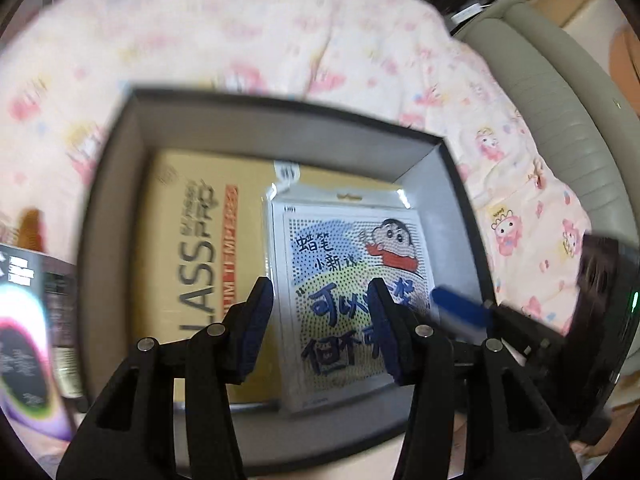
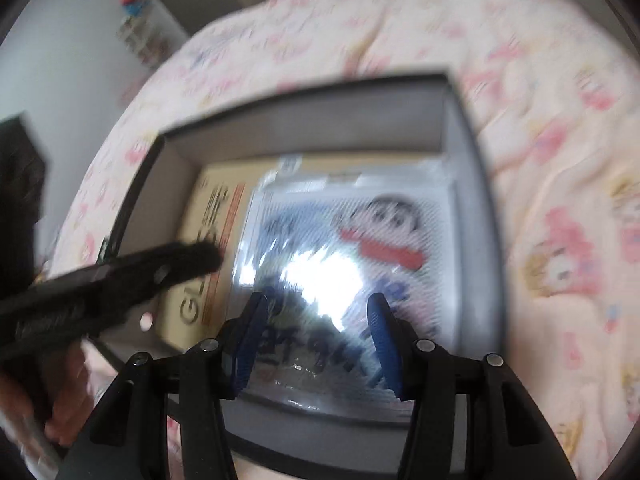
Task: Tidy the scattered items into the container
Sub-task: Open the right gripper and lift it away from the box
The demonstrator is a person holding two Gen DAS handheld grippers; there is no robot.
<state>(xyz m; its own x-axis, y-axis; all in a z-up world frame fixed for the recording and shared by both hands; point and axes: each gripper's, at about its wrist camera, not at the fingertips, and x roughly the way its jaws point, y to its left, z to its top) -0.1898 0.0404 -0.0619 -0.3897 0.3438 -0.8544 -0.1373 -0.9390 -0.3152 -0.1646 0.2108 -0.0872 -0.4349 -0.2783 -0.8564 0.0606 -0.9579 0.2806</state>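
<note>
A dark open box (image 1: 120, 168) sits on a pink patterned bedspread. Inside lie a tan "GLASS PRO" carton (image 1: 184, 248) and, over its right part, a cartoon-printed packet in clear wrap (image 1: 348, 280). My left gripper (image 1: 320, 312) hangs open and empty above the packet. My right gripper (image 2: 316, 336) is open and empty above the same packet (image 2: 340, 248) in the box (image 2: 472, 184). The carton (image 2: 208, 232) shows at the left of it. The right gripper's blue finger (image 1: 460, 312) reaches in over the box's right wall, and the left gripper's arm (image 2: 120, 276) crosses the right wrist view.
A dark glossy packet with pink and green print (image 1: 28, 340) lies at the left beside the box. The bedspread (image 1: 240, 40) surrounds the box. A grey padded headboard (image 1: 560, 100) runs along the right. A wall and a shelf with toys (image 2: 136, 12) stand beyond the bed.
</note>
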